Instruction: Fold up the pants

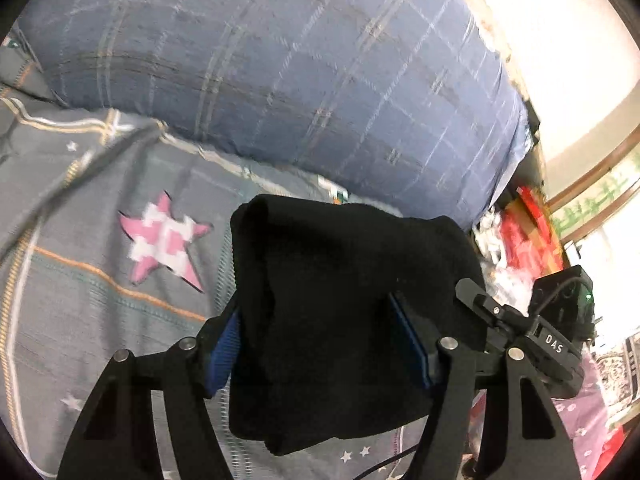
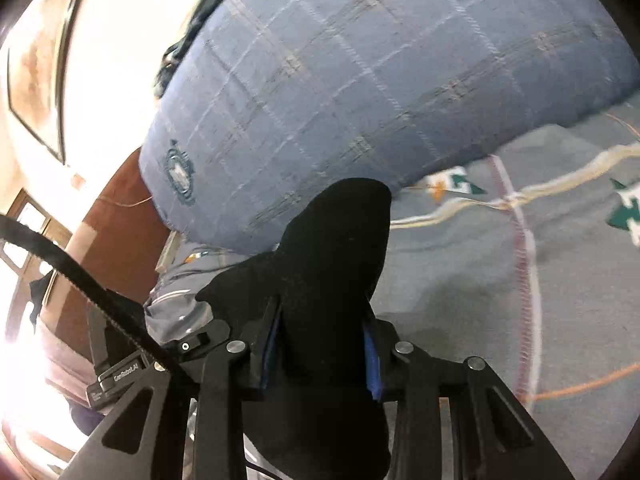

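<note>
While no container is showing, I am clamping black pants [image 1: 320,320] in both the left gripper [image 1: 320,344] and the right gripper [image 2: 322,354] over the bed [image 1: 100,300].

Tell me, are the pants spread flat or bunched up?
Bunched up: the black pants hang in thick folds between both tools, lifted off the bedspread.

Black jaws, blue pads [image 1: 226,354], silver screws

A bed [image 1: 100,300] under a grey sheet with star patches carries a big blue plaid pillow [image 1: 280,60] at its far edge — pale, brightly lit walls [image 2: 112,40] stand beyond, with a dark wooden headboard [image 2: 120,240].
</note>
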`<state>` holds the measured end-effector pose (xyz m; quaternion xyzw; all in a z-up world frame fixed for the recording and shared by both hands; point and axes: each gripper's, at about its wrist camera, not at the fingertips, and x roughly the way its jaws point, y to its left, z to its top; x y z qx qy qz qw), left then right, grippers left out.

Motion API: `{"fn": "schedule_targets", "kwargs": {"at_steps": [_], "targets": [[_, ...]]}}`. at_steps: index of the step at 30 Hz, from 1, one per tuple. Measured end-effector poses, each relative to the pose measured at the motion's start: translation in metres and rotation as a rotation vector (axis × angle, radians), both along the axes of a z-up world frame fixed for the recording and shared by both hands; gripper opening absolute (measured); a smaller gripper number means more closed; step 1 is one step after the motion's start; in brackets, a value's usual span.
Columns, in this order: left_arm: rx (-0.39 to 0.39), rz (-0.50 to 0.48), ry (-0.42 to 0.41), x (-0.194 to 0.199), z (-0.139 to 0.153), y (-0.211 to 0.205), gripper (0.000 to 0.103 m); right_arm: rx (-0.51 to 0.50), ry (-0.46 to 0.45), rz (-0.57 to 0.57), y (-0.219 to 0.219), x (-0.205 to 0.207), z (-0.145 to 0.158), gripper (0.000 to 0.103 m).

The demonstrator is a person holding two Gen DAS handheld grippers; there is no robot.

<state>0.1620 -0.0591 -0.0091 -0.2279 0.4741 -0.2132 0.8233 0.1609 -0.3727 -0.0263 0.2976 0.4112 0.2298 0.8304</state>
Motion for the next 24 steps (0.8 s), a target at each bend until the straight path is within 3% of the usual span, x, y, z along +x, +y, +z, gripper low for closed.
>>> {"fn": "schedule_targets", "kwargs": {"at_steps": [6,9,12,16,19,21,24], "targets": [[0.114,-0.008,0.081,0.017,-0.049,-0.043,0.068,-0.041,0.072,-0.088,-0.033,-0.003,-0.036,0.038],[0.141,0.002,0.112,0.024,-0.061,-0.047,0.068,-0.114,0.097,-0.125,-0.044,0.002,-0.057,0.046],[0.071,-0.009,0.11,0.017,-0.045,-0.035,0.068,-0.122,0.119,-0.152,-0.058,-0.001,-0.065,0.053],[0.052,-0.005,-0.023,-0.002,0.002,-0.022,0.068,-0.166,0.012,-0.208,-0.075,-0.017,-0.035,0.062],[-0.003,-0.035,-0.029,0.008,0.01,-0.03,0.069,-0.068,-0.038,-0.183,-0.078,-0.015,-0.017,0.067],[-0.006,-0.041,-0.008,0.02,0.001,-0.042,0.069,0.047,-0.008,-0.116,-0.072,0.0,-0.02,0.067],[0.019,-0.013,0.064,0.044,-0.028,-0.05,0.069,0.107,0.055,-0.088,-0.062,0.022,-0.037,0.067]]}}
